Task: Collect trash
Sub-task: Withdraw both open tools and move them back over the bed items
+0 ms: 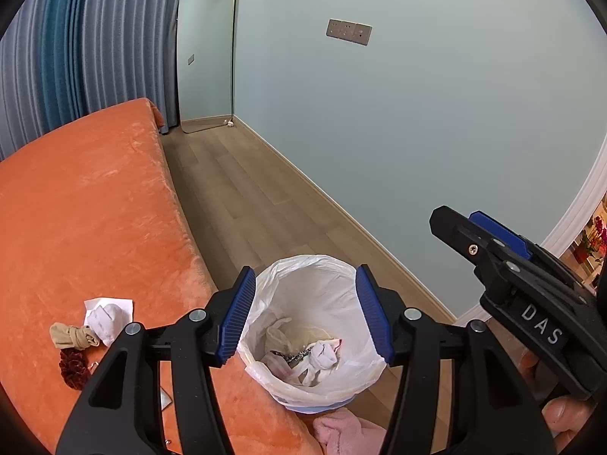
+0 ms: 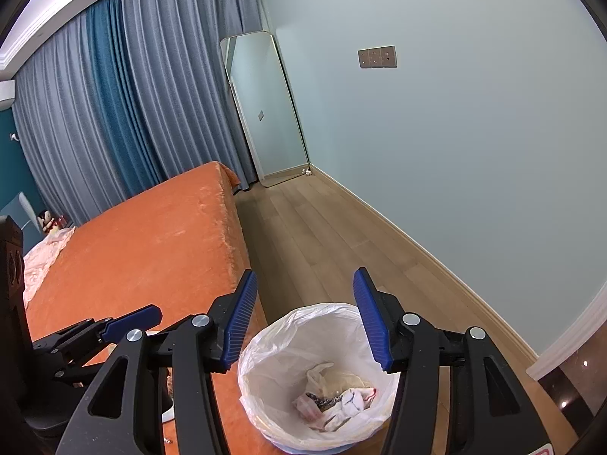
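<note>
A bin lined with a white plastic bag (image 1: 261,371) (image 2: 265,341) stands on the floor against the orange bed's edge. Crumpled white and pink scraps (image 1: 322,356) (image 2: 341,398) lie at its bottom. My left gripper (image 1: 305,288) hangs open over the bin's mouth, with nothing between its blue pads. My right gripper (image 2: 303,292) is also open and empty over the bin; in the left wrist view it (image 1: 466,223) reaches in from the right. The left gripper (image 2: 110,326) shows at the lower left of the right wrist view. On the bed lies a crumpled white paper (image 1: 106,313).
Beside the paper lie a balled beige stocking (image 1: 72,337) and a dark red scrunchie (image 1: 72,364) on the orange bedspread (image 1: 95,208). A pink cloth (image 1: 341,432) sits below the bin. Wooden floor (image 1: 242,197) runs to a leaning mirror (image 2: 265,113) and curtains.
</note>
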The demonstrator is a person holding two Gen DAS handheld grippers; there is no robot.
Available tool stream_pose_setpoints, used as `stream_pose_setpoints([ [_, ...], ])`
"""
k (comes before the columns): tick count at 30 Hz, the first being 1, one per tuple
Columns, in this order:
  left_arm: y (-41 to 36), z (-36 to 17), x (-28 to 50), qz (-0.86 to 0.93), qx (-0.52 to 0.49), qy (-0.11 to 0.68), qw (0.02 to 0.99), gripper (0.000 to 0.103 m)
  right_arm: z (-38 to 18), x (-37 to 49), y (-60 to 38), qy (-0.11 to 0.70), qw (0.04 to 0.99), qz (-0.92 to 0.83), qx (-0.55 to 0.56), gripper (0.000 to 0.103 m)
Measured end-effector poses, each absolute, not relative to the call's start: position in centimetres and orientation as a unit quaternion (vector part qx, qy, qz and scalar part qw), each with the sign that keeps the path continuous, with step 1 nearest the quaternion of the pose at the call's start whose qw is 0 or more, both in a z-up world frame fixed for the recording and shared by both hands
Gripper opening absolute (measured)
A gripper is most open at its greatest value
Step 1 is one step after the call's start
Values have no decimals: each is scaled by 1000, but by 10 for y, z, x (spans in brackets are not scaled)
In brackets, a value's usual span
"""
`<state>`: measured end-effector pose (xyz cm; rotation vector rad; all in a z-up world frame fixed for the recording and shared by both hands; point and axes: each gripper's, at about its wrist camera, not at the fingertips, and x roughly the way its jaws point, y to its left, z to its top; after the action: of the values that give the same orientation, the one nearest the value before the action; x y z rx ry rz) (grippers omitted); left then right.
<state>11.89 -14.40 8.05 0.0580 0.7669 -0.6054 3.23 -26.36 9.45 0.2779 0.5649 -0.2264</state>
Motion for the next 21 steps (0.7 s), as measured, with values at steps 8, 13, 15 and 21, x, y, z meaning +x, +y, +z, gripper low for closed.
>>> stream_pose_setpoints([
  [8, -123, 85, 118, -281, 16, 366, 887, 52, 96, 31, -255, 279, 945, -107, 133, 58],
  [13, -105, 84, 116, -268, 8, 367, 891, 53, 96, 30, -242, 283, 946, -98, 126, 61],
  [15, -96, 83, 115, -262, 4, 369, 891, 53, 96, 29, -237, 284, 946, -95, 126, 61],
  [21, -75, 82, 113, -250, -6, 370, 895, 54, 94, 29, -217, 290, 946, -80, 117, 61],
])
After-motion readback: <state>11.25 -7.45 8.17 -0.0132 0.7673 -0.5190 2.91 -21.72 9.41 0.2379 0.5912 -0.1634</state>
